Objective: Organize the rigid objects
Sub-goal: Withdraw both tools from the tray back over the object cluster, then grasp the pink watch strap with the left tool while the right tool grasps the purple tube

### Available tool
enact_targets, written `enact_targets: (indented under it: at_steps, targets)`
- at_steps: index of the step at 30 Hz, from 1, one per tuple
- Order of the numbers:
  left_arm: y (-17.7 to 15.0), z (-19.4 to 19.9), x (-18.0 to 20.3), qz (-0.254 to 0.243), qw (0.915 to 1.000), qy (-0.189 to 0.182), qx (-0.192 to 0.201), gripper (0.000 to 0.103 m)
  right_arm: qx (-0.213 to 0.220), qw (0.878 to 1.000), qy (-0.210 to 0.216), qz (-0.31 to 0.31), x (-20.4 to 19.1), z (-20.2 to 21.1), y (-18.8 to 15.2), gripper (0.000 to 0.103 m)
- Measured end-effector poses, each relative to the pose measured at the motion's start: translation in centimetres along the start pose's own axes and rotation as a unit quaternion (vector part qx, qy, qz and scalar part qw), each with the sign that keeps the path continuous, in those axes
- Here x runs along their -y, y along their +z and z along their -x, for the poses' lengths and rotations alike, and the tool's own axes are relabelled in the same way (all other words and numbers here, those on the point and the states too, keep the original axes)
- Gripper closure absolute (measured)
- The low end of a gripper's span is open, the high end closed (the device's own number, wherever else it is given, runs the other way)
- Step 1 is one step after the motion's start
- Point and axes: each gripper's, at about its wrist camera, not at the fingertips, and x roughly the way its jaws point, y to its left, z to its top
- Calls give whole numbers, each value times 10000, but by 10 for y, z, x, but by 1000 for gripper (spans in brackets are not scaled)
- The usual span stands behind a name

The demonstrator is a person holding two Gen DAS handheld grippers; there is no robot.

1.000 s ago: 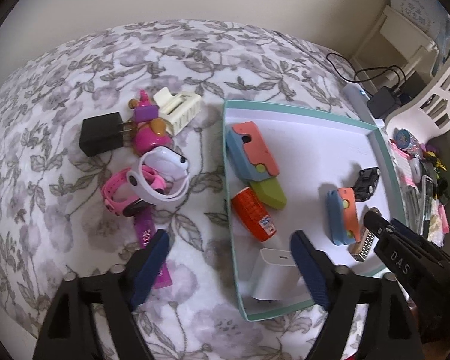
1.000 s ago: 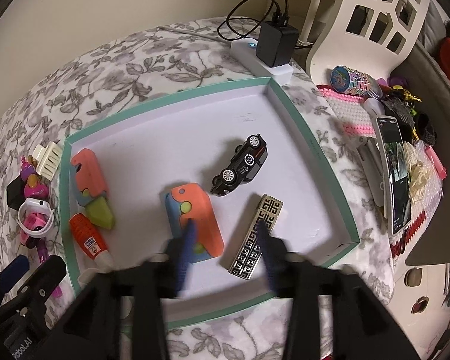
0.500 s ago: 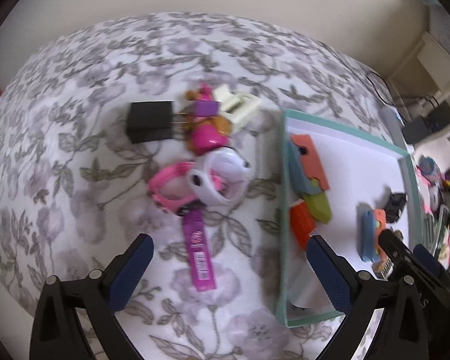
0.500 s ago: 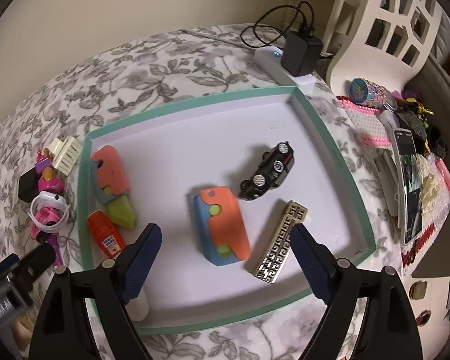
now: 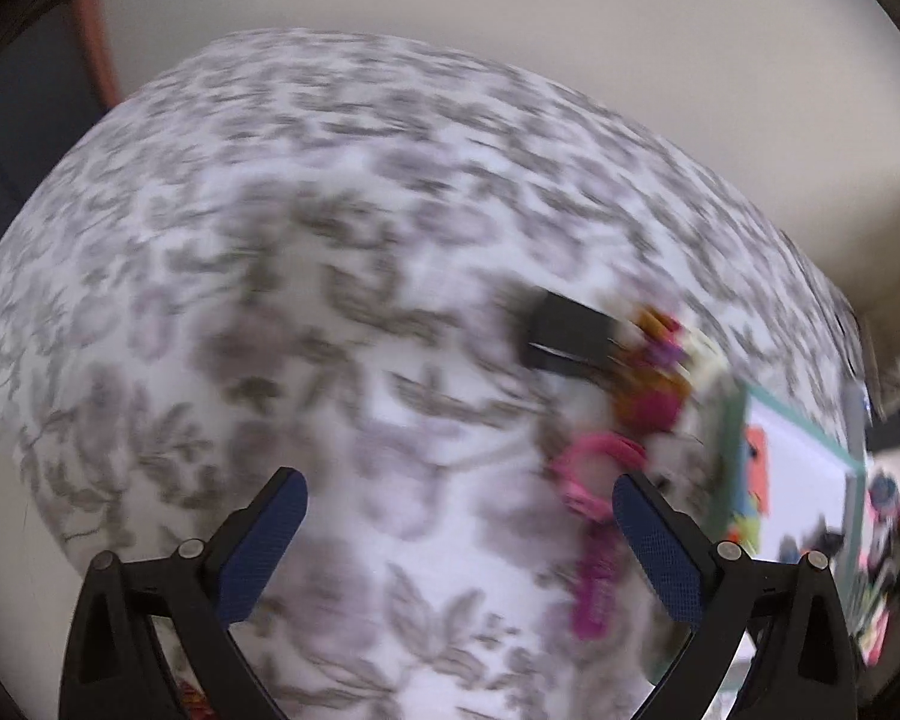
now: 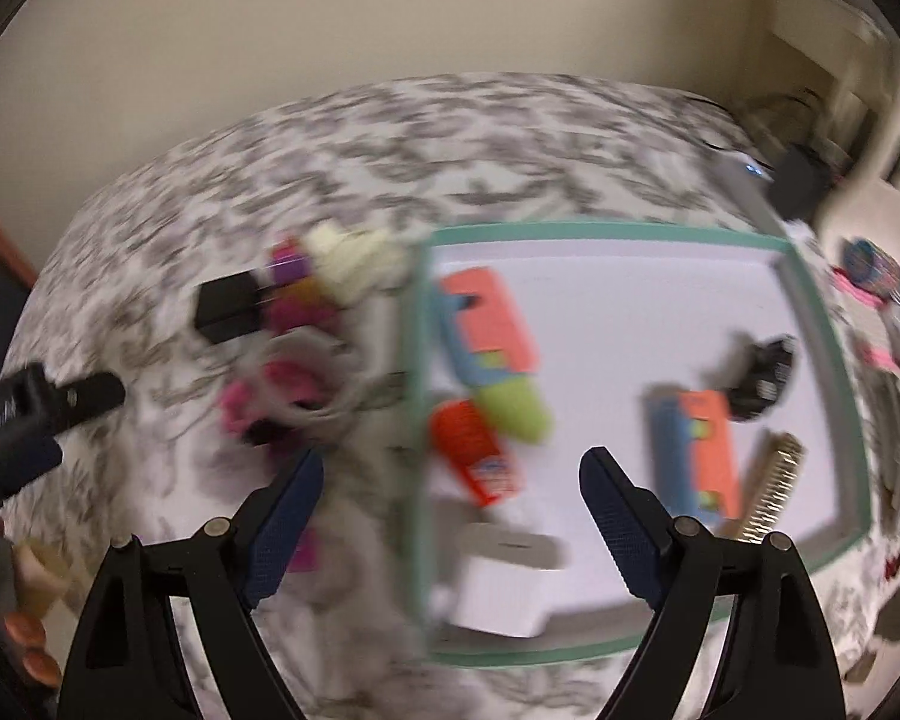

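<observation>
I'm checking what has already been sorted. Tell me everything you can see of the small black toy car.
The black toy car lies inside the tray, toward its right wall, on the white floor. It looks like hard, glossy plastic or metal, dark all over with paler marks on its side. It sits at a slant, close to the orange-and-blue block; blur hides whether they touch. Neither tool holds it.

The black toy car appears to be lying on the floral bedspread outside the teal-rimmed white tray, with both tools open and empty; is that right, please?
Not quite: the right wrist view shows the black toy car lying inside the teal-rimmed white tray, not out on the floral bedspread. The rest holds: the left tool and the right tool are both open and empty.
</observation>
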Motion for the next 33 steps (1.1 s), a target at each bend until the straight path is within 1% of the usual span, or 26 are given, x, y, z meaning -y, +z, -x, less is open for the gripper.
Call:
enact_targets:
  at_steps: [3,6,10,13,18,22,25,26,28,30,33]
  targets:
    - [8,4,-26,293,9995,113,63,0,13,9997,168,185,-18,-5,2,15]
    - [14,5,-44,490,9987,124,97,0,43,9993,279,235,-28,-8,4,15]
    - [18,2,-52,535,9985,54,90,0,-52,9988,453,180,-36,-17,6,15]
    - [20,-4,-46,442,9990,-32,55,0,-131,9985,468,256,-45,-24,5,15]
    - [16,-18,-30,255,9993,-200,-163,0,-253,9976,412,496,-57,-34,-2,16]
    - [13,-31,-17,56,9991,-256,-348,0,-390,9967,403,580,-61,-46,-7,24]
    - [10,-40,-9,-84,9986,-259,-460,0,-529,9956,390,663,-65,-55,-11,28]
    - [10,-42,-6,-123,9984,-278,-482,0,-561,9952,367,710,-67,-58,-12,32]
    - [9,-47,-2,-172,9980,-310,-514,0,-637,9945,335,757,-69,-64,-15,36]
    - [9,-52,1,-196,9977,-332,-551,0,-711,9940,308,773,-69,-69,-18,38]
    - [8,-59,7,-207,9970,-412,-616,0,-663,9934,198,913,-72,-70,-20,40]
